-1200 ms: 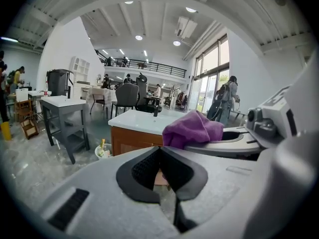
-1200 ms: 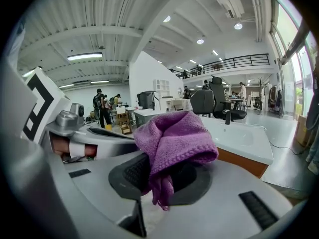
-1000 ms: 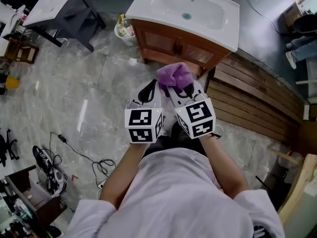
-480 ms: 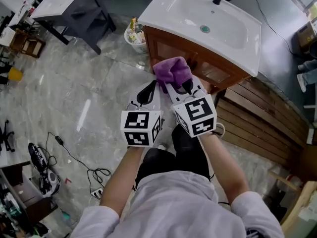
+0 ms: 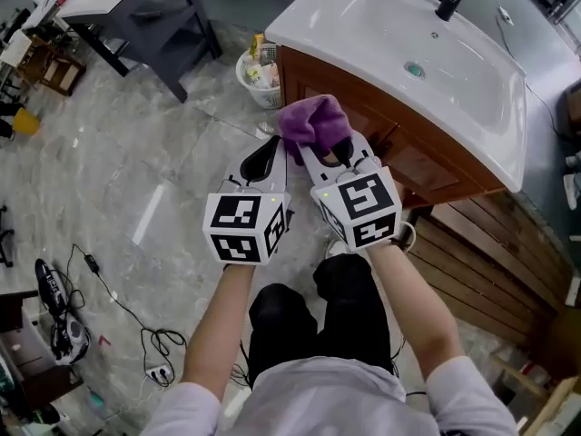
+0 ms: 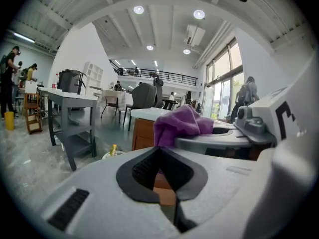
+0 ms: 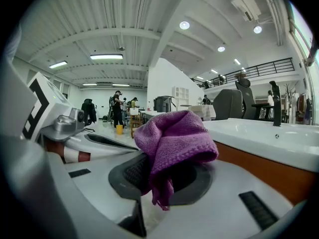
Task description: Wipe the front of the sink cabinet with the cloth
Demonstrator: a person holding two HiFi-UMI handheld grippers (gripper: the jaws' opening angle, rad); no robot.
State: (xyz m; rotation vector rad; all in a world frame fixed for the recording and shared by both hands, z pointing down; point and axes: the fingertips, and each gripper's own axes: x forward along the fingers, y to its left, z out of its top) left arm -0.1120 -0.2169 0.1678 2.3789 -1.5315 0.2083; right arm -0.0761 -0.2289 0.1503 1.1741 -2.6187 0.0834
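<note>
Purple cloth (image 5: 315, 125) bunched in right gripper (image 5: 329, 153), near sink cabinet (image 5: 390, 148).

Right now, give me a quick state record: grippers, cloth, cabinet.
left gripper: shut, empty
right gripper: shut on cloth
cloth: purple, bunched, held up by the cabinet front
sink cabinet: wooden, doors closed, white basin on top
cloth-to-cabinet contact: cannot tell
</note>
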